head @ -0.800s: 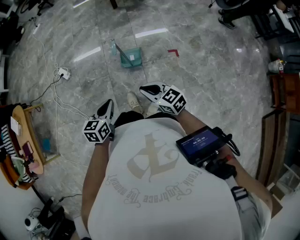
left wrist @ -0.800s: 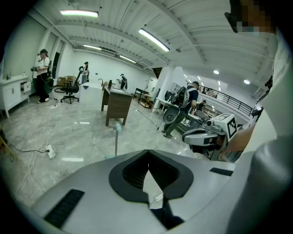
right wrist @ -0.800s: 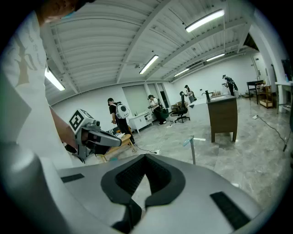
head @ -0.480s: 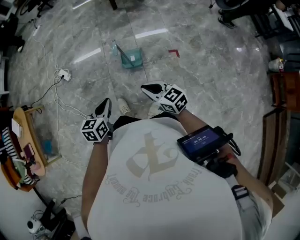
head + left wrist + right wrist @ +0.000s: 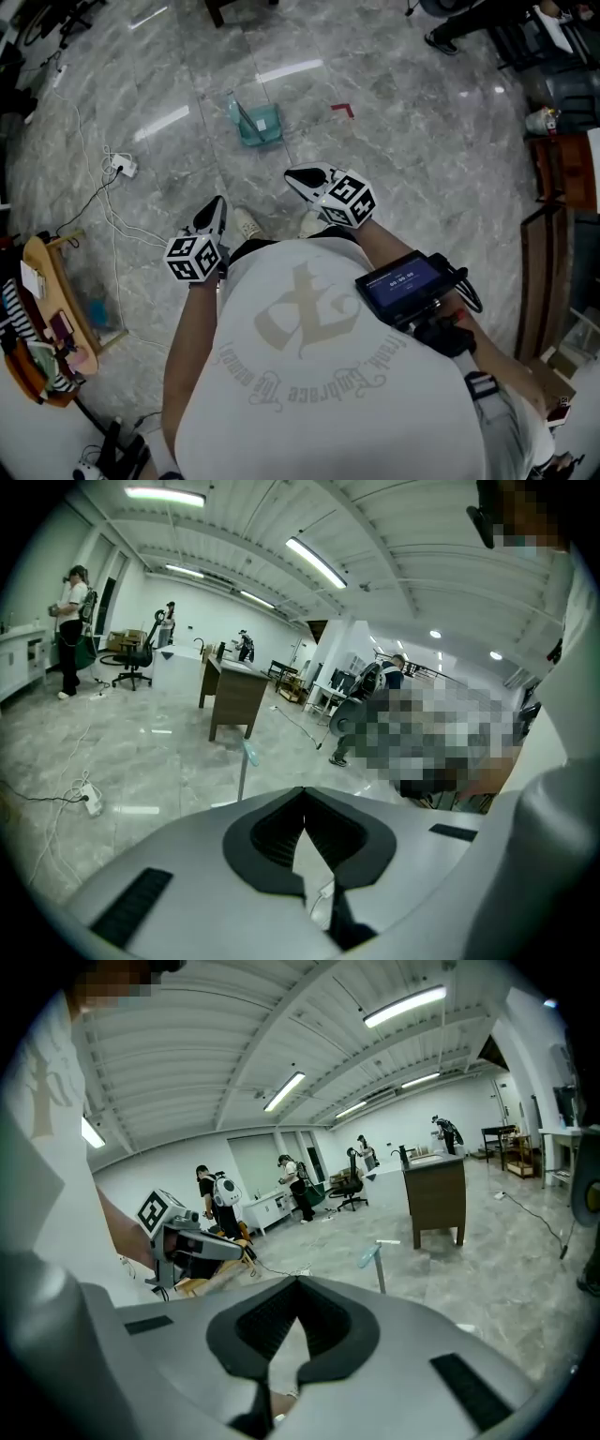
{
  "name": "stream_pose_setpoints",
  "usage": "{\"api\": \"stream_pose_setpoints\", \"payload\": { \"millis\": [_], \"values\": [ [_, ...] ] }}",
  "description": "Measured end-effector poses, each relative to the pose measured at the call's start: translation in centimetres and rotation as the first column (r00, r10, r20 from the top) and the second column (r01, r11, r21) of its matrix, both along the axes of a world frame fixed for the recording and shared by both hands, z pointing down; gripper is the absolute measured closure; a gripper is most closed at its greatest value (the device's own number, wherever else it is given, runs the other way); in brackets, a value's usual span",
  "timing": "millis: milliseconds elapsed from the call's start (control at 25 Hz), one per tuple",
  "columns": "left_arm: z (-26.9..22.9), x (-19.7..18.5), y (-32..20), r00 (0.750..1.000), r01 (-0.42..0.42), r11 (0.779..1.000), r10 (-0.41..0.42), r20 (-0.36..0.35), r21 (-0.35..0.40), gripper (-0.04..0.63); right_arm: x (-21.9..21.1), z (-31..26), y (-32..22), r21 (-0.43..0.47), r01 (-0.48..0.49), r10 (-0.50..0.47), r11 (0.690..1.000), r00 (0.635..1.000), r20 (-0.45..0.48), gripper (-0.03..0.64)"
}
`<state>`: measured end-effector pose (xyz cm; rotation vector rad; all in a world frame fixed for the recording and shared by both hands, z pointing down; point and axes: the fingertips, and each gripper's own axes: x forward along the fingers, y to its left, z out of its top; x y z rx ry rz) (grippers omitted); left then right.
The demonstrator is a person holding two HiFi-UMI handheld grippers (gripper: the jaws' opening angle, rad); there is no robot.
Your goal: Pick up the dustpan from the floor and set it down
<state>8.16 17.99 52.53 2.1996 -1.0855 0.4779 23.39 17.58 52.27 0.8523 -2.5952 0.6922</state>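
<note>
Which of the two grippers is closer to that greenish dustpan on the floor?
The right gripper: it is held further forward, toward the dustpan, while the left gripper sits further back and off to the side.

Paved with glossy grey marble tiles point(image 5: 422, 141). Lit by ceiling strip lights point(image 5: 314, 562), upper centre. Furnished with a brown desk point(image 5: 232, 697).

Floor point(image 5: 403, 159): I log polished grey stone-look tile, glossy, mirroring the ceiling lights.
Dustpan point(image 5: 258, 122): translucent teal plastic, smooth.
Left gripper point(image 5: 214, 208), right gripper point(image 5: 302, 178): pale grey plastic shells, matt; I see black ribbed pads point(image 5: 276, 836), which look rubbery.
Marker cube point(image 5: 195, 258): flat black-and-white print, matt.
Shirt point(image 5: 309, 375): white cloth, matt, with a faded beige print.
Desk point(image 5: 234, 697): brown wood-look panels, dull finish.
</note>
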Motion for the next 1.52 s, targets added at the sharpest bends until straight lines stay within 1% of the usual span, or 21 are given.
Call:
{"api": "stream_pose_setpoints", "payload": {
  "millis": [160,360,520,600,680,760,840,1040,1240,1520],
  "values": [
    [0.6,-2.3,-2.3,1.0,-0.019,1.0,0.02,-0.021,0.004,0.583,-2.4,0.4,-1.8,-0.005,-0.024,0.024,1.0,0.999,-0.023,0.6],
    [0.9,-3.3,-4.3,0.998,-0.04,0.999,0.04,-0.047,-0.001,0.583,-3.0,0.4,-3.8,0.035,-0.061,0.064,0.998,0.991,-0.117,0.6],
    [0.9,-4.2,-5.9,0.996,-0.057,0.998,0.057,-0.062,-0.003,0.583,-3.2,0.2,-5.8,0.046,-0.122,0.127,0.991,0.982,-0.142,0.6],
    [1.2,-5.5,-6.7,0.995,-0.066,0.998,0.066,-0.069,0.002,0.583,-4.1,0.5,-6.6,0.05,-0.152,0.158,0.987,0.975,-0.154,0.6],
    [2.1,-8.3,-7.5,0.994,-0.073,0.997,0.074,-0.079,0.008,0.583,-6.5,1.4,-7.3,0.053,-0.179,0.185,0.982,0.968,-0.167,0.6],
    [3.1,-11.3,-8.1,0.993,-0.078,0.997,0.079,-0.087,0.012,0.583,-9.4,2.2,-7.8,0.049,-0.192,0.198,0.98,0.966,-0.164,0.6],
    [3.2,-12.7,-8.6,0.993,-0.083,0.996,0.084,-0.087,0.015,0.583,-11.0,2.3,-8.2,0.042,-0.191,0.195,0.981,0.968,-0.155,0.6],
    [1.5,-12.3,-9.5,0.992,-0.1,0.995,0.1,-0.078,0.007,0.583,-10.6,0.6,-9.1,0.026,-0.217,0.219,0.976,0.966,-0.137,0.6],
    [1.0,-13.6,-10.4,0.991,-0.107,0.994,0.108,-0.077,0.013,0.583,-11.1,0.0,-9.8,0.032,-0.231,0.233,0.972,0.963,-0.132,0.598],
    [0.6,-16.0,-10.2,0.995,-0.065,0.998,0.066,-0.077,0.018,0.583,-11.3,-0.9,-10.6,0.034,-0.237,0.24,0.971,0.961,-0.139,0.599]
  ]
}}
